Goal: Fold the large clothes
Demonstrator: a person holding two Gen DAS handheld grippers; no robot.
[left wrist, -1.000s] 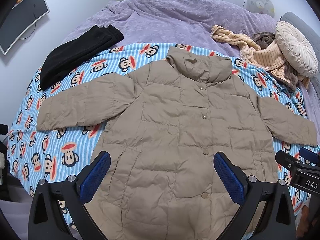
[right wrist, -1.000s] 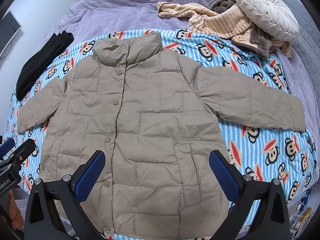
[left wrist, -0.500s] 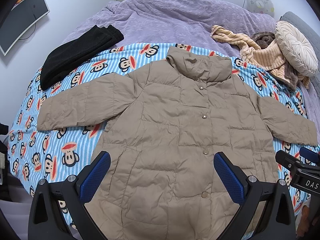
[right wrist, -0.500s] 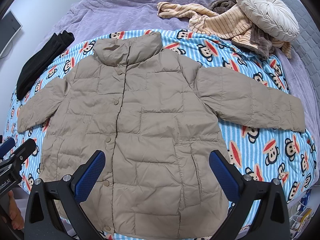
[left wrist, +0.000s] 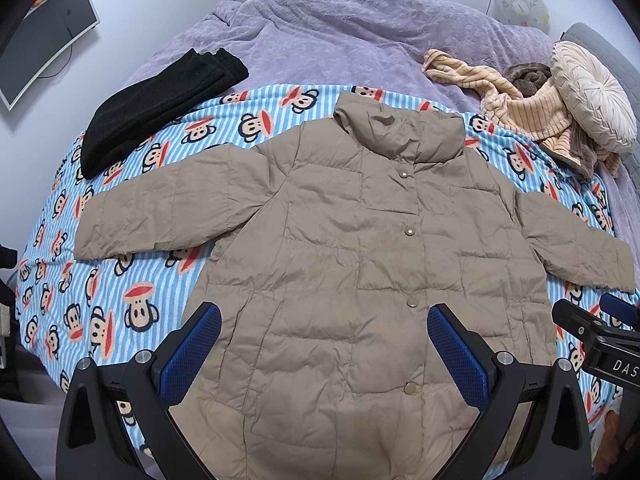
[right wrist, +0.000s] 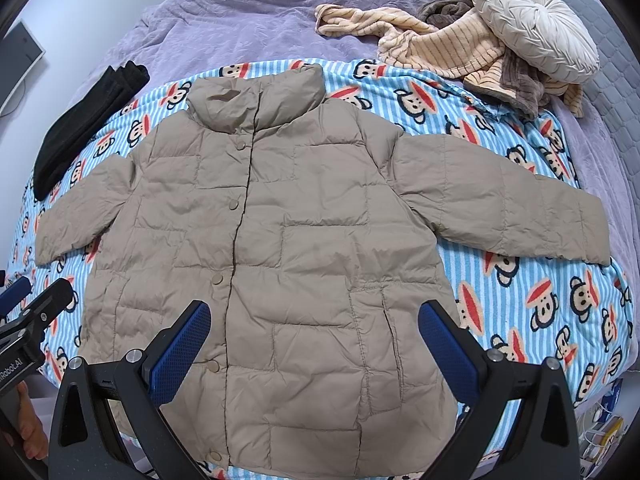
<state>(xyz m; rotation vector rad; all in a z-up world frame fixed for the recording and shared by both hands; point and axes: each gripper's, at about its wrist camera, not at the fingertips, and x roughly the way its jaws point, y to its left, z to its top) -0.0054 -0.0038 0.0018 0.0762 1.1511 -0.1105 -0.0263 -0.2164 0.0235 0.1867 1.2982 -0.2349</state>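
Nearest to the cameras, the left tool (left wrist: pixel 323 350) and the right tool (right wrist: pixel 314 346) both hung above the lower part of the jacket (left wrist: pixel 360 272), each with its blue pads spread wide apart and holding nothing. The beige padded jacket lay flat and buttoned on the monkey-print blanket (left wrist: pixel 132 300), with its two sleeves stretched out to the sides and its collar pointing away. Farther back, on the purple bed cover (left wrist: pixel 340 36), there were a folded black garment (left wrist: pixel 156 108), a crumpled striped cloth (left wrist: pixel 516 100) and a round cream cushion (left wrist: pixel 592 92).
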